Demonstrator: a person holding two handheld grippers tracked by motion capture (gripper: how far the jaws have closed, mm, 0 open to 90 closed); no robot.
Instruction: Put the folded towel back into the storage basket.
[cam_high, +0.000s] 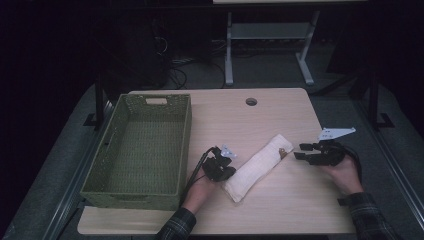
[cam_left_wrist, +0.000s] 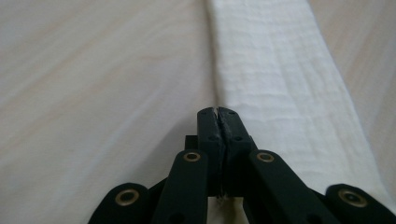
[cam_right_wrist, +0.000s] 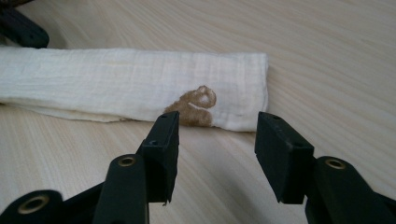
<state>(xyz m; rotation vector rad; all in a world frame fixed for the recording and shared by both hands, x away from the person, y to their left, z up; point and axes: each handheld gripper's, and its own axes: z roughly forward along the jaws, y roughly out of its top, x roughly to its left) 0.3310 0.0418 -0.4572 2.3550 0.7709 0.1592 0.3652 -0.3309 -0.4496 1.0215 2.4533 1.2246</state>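
A long folded cream towel (cam_high: 257, 167) lies slantwise on the wooden table (cam_high: 250, 125). At the towel's near end, my left gripper (cam_high: 230, 172) has its jaws pressed together on the edge of the cloth. In the left gripper view the gripper (cam_left_wrist: 218, 112) meets the towel (cam_left_wrist: 280, 70) at its left fold, with a sliver of white between the pads. My right gripper (cam_high: 300, 151) hovers just off the far end, open. In the right gripper view that gripper (cam_right_wrist: 217, 120) has nothing between its jaws. Just beyond them is a brown mark (cam_right_wrist: 194, 105) on the towel (cam_right_wrist: 116, 84).
A green woven basket (cam_high: 186, 140) stands at the table's left side, and nothing is seen in it. A round cable hole (cam_high: 251, 101) is near the far edge. Bare tabletop lies in front of the towel and behind it.
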